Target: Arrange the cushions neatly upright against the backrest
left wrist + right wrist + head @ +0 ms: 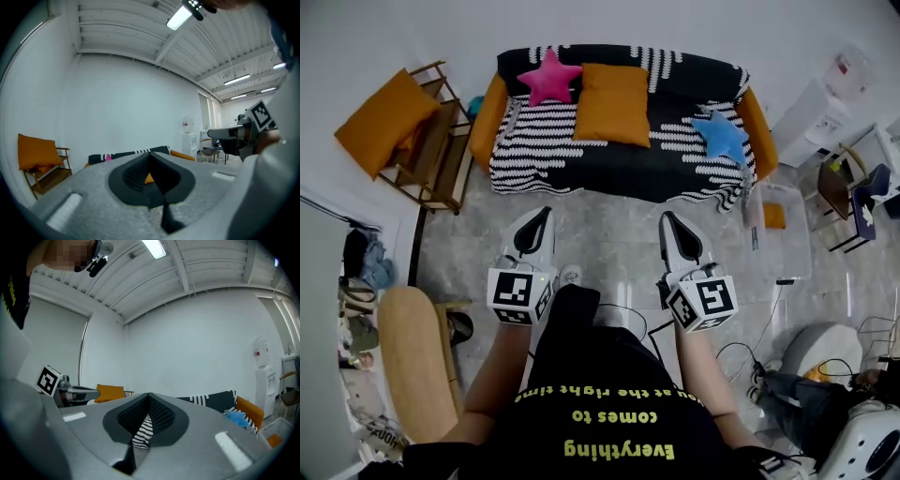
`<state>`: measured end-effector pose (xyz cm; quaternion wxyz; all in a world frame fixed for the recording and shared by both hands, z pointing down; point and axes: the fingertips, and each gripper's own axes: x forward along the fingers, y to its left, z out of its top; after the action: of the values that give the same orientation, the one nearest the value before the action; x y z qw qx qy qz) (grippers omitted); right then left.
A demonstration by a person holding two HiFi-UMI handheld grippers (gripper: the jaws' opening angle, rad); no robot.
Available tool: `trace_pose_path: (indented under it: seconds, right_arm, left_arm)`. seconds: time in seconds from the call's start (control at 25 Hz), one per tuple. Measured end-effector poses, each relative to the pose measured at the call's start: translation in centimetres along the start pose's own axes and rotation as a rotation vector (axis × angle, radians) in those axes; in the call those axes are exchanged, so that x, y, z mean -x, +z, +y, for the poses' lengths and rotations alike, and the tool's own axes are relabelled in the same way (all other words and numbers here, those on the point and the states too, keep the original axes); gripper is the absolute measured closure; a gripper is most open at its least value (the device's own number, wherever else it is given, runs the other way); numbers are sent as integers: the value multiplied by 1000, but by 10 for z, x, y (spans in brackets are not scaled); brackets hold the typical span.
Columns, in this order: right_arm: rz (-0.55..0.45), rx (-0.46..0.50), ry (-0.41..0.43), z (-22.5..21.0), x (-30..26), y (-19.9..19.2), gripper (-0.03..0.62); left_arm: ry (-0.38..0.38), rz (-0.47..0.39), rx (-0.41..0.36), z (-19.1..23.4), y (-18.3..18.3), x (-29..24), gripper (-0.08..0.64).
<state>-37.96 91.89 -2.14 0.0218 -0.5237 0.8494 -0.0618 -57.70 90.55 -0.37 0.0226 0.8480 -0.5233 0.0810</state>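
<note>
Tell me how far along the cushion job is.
Looks done: the pink star cushion and orange cushion lean against the backrest. In hand: nothing; left gripper and right gripper are both shut and empty, short of the sofa. Remaining: the blue star cushion lies on the seat by the right armrest.

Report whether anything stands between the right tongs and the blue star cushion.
Nothing visible does. Only bare floor separates the shut right tongs from the sofa, and the blue star cushion lies uncovered on the seat near its orange armrest.
</note>
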Motion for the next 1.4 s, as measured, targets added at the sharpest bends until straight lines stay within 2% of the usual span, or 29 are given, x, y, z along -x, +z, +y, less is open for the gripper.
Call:
trace_pose_path:
  seconds: [0.2, 0.44, 0.8, 1.12, 1.4]
  right_arm:
    - [24, -11, -7, -13, -50, -8, 581]
    - [50, 9, 12, -15, -149, -6, 581]
    - [48, -5, -48, -30, -258, 3, 581]
    - [70, -3, -71, -66, -303, 4, 581]
    - [79, 1, -4, -121, -364, 0, 581]
  left_arm:
    - [-6, 2, 14, 31, -1, -40, 560]
    - [-20, -11, 35, 102, 9, -109, 561]
    - [-95, -25, 21, 184, 31, -197, 561]
    - [-101, 0, 48, 206, 29, -254, 561]
    - [-43, 1, 74, 214, 33, -324, 561]
